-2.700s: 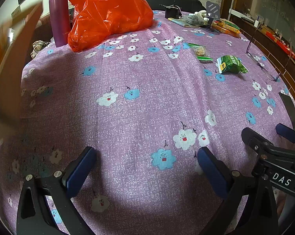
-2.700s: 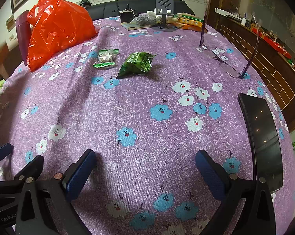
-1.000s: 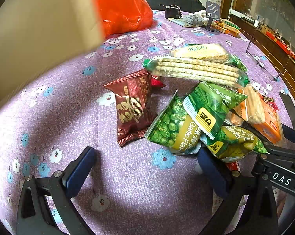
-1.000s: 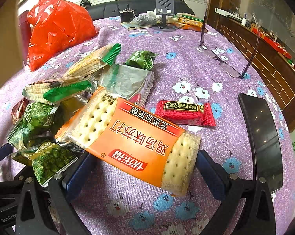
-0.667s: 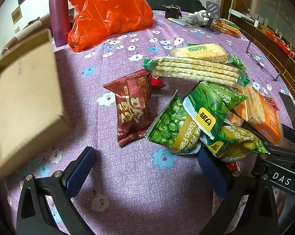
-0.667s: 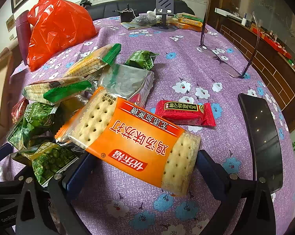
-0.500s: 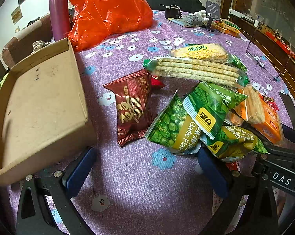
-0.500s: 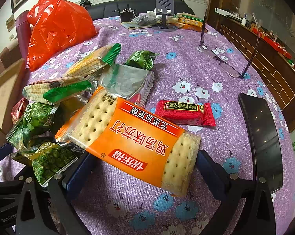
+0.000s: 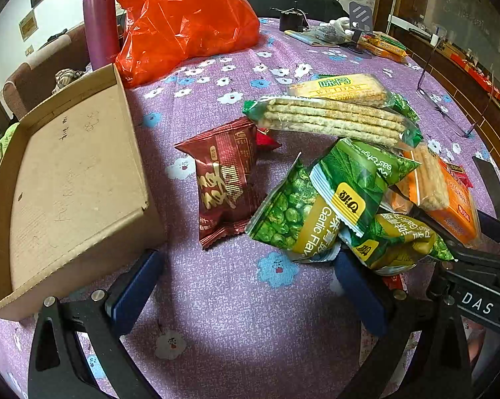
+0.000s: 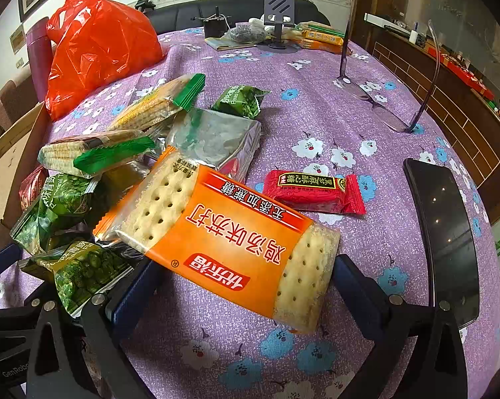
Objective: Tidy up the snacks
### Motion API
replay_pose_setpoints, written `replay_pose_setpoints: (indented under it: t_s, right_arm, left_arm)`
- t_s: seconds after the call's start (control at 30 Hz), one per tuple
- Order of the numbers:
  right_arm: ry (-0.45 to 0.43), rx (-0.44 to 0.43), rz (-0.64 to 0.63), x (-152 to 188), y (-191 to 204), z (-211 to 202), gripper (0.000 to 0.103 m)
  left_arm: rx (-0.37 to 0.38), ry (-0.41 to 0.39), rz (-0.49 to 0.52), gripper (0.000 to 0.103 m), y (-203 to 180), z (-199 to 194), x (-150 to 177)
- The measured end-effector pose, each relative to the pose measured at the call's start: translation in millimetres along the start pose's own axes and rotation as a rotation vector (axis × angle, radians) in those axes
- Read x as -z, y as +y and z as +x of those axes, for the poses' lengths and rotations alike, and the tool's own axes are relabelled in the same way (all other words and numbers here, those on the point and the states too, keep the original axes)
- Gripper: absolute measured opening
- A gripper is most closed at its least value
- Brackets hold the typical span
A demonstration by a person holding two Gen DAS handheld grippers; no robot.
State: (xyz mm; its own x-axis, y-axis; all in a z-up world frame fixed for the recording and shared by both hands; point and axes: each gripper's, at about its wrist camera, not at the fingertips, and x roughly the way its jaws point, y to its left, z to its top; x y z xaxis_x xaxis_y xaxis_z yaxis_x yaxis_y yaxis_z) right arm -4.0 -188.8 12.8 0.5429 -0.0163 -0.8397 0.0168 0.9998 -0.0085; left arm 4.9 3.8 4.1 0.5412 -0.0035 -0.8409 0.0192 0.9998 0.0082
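One cardboard box (image 9: 67, 179) now settled — left of unmoved snack pile (image 9: 333, 179).

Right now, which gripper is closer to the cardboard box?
Left. The cardboard box sits just beside the left gripper; the right gripper is across the snack pile from it.
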Motion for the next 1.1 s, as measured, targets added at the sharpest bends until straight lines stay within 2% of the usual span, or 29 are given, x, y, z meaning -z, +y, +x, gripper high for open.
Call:
replay_pose_setpoints:
  t_s: [0.37, 0.5, 0.57, 0.67, 0.73, 0.8, 0.9, 1.03, 1.1]
  right_arm:
    - [0.0, 0.0, 0.003, 1.2, 0.5, 0.0, 0.102]
    - [0.006, -0.029, -0.037, 1.3, -1.4, -0.4, 0.102]
    - [0.023, -0.078, -0.06, 0.4, -7.2, -2.3, 0.102]
    - [0.029, -0.196, -0.024, 3.3, -27.5, -11.5, 0.102]
    - [0.033, -0.308, -0.014, 6.2, -39.3, -17.1, 0.102]
    - [0.032, -0.367, -0.012, 7.2, -45.5, -21.3, 0.102]
    - [-0.046, -0.427, 0.002, 11.9, -49.3, -38.4, 0.103]
    - [-0.179, -0.528, 0.109, 12.5, -54.5, -58.9, 0.103]
    - [-0.218, -0.552, 0.142, 8.2, -53.6, -66.8, 0.103]
  left_arm:
    - [-0.002, 0.007, -0.001, 0.103, -0.8, -0.2, 0.8]
    - [0.052, 0.053, 0.05, 0.103, 1.2, -4.5, 2.3]
    - [0.087, 0.044, 0.082, 0.103, 3.9, -14.1, 7.3]
    - [0.124, 0.005, 0.127, 0.103, 13.5, -33.4, 16.0]
    - [0.169, -0.015, 0.123, 0.103, 24.8, -45.5, 18.8]
    - [0.21, -0.041, 0.107, 0.103, 38.4, -54.3, 21.2]
    - [0.21, -0.071, 0.086, 0.103, 57.6, -62.5, 24.7]
    - [0.195, -0.1, 0.052, 0.103, 76.2, -69.1, 24.8]
    - [0.193, -0.106, 0.047, 0.103, 79.9, -72.4, 23.2]
